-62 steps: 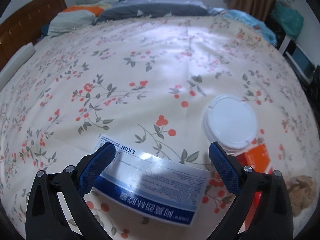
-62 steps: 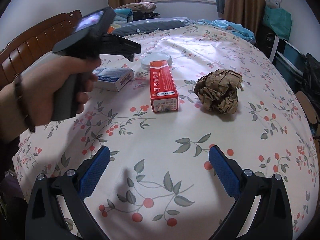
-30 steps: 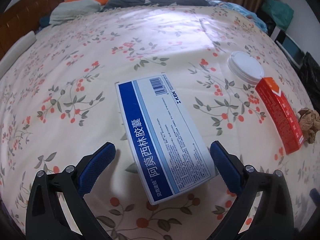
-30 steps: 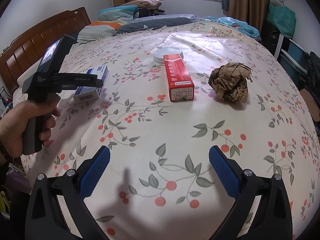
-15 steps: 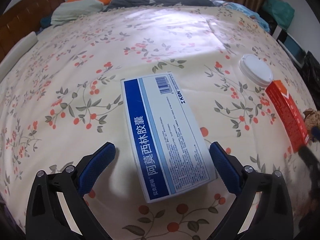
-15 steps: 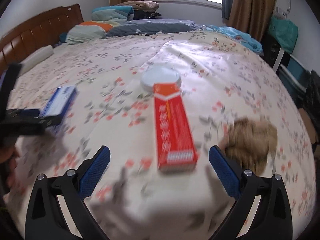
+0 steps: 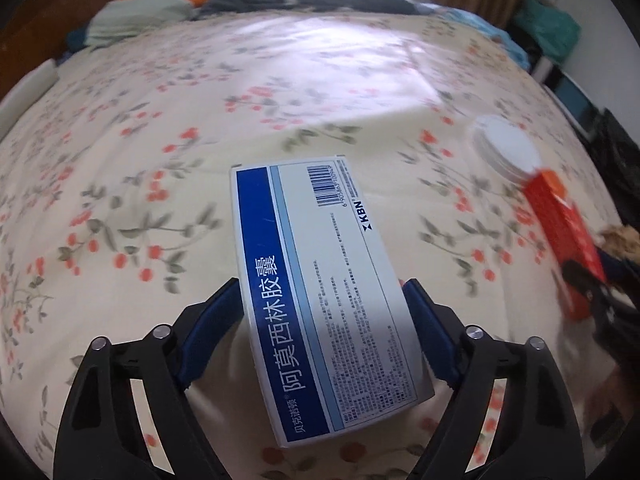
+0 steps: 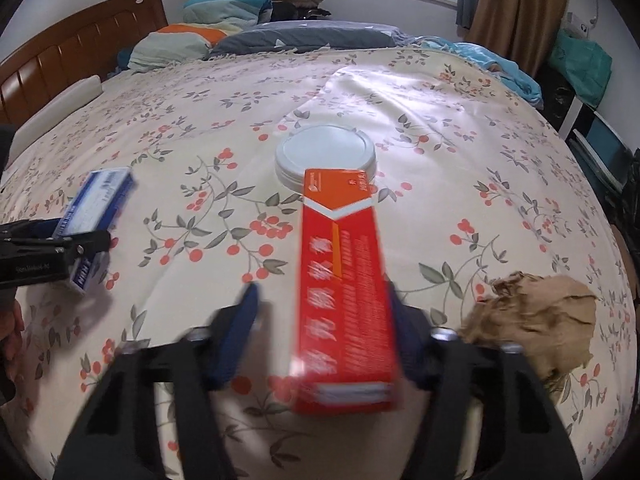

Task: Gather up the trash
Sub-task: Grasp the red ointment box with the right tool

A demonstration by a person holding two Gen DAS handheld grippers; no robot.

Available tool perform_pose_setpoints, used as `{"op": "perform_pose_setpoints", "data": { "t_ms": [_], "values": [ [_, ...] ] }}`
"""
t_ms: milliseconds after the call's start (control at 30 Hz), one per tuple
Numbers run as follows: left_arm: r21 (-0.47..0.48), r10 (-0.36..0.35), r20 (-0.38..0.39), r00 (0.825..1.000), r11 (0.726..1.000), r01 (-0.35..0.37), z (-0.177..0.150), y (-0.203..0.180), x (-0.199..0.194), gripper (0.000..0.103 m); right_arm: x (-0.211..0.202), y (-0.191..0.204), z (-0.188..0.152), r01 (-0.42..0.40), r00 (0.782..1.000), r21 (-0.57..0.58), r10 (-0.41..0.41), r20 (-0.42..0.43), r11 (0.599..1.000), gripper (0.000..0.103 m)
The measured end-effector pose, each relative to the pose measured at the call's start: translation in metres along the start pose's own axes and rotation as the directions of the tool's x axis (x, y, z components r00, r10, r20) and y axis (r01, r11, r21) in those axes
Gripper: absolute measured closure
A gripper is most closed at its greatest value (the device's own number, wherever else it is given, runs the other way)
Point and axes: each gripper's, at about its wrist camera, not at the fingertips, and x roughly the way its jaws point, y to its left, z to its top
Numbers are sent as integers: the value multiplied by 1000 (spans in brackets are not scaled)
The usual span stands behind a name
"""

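Right tool closing round long red box, white-chevron end.

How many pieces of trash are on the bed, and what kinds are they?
Boxes: 2, a blue and white box and a red box
Round white lids: 1
Crumpled brown paper balls: 1
Total: 4

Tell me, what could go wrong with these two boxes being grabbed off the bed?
The right gripper is closing off-centre on the red box: its left pad is still clear, so the box may twist or slide. That box's far end overlaps the white lid, which could get dragged. The left gripper is closing on one end of the blue box, which may sag.
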Motion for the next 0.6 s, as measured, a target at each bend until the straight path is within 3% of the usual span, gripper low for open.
{"op": "perform_pose_setpoints", "data": {
  "t_ms": [300, 600],
  "values": [
    [97, -102, -15, 995, 990, 103, -40, -41, -25, 22, -40, 16, -37, -98, 995, -8, 98, 15, 995, 61],
    [243, -128, -54, 990, 960, 137, -107, -88, -60, 21, -83, 24, -97, -77, 997, 9, 77, -7, 997, 61]
  ]
}}
